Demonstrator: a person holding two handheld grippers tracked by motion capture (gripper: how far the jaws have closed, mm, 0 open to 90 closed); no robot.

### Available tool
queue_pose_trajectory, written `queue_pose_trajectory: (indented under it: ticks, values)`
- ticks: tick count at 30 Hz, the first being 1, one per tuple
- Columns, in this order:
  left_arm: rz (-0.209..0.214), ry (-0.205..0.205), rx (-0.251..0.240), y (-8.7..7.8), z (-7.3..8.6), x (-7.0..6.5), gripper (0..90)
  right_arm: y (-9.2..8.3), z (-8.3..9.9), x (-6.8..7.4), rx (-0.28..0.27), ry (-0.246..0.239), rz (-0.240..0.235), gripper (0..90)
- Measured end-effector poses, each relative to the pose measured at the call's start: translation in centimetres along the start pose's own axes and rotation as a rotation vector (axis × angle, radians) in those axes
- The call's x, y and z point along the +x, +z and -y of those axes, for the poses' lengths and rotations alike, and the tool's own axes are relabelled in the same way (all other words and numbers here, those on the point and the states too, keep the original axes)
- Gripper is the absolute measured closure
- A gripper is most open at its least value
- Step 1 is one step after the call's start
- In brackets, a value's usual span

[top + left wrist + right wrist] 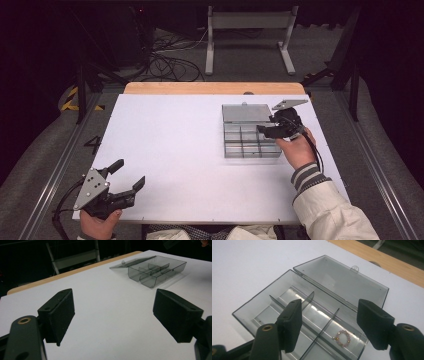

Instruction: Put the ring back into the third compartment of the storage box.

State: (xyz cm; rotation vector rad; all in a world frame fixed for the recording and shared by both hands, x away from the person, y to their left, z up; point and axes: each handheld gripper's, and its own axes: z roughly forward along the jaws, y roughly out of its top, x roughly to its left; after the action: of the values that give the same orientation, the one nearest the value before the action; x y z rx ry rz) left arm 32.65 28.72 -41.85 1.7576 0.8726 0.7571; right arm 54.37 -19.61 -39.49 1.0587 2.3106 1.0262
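A small bead bracelet (342,338) lies in one compartment of the smoky clear divided box (262,306), which sits on the white table (170,150) toward its far right, lid (342,281) swung flat open behind. The right gripper (329,325) hovers over the box, jaws apart and empty. The left gripper (127,175) waits near the table's near left corner, jaws wide.
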Motion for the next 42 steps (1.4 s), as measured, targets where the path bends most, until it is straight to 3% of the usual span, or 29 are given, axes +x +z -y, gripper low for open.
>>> queue_pose_trajectory:
  ticks: [14,18,27,36,42]
  values:
    - [0.001,-0.004,0.0,0.0,0.0,-0.1,18.2,-1.7,0.1,0.7,-0.048,-0.019,-0.015,32.0]
    - [0.003,-0.002,0.001,-0.1,0.0,-0.1,18.2,-2.5,0.2,0.9,-0.077,-0.025,-0.025,26.2]
    - [0.016,0.004,0.01,0.0,0.0,-0.5,18.0,-4.9,0.9,2.0,-0.147,-0.052,-0.084,9.2]
    - [0.016,0.006,0.008,-0.2,0.1,-0.7,18.0,-6.9,2.3,3.1,-0.19,-0.098,-0.155,2.8]
    - [0.016,0.001,0.006,-0.3,0.0,-0.8,18.0,-7.4,3.4,4.1,-0.166,-0.123,-0.184,0.0]
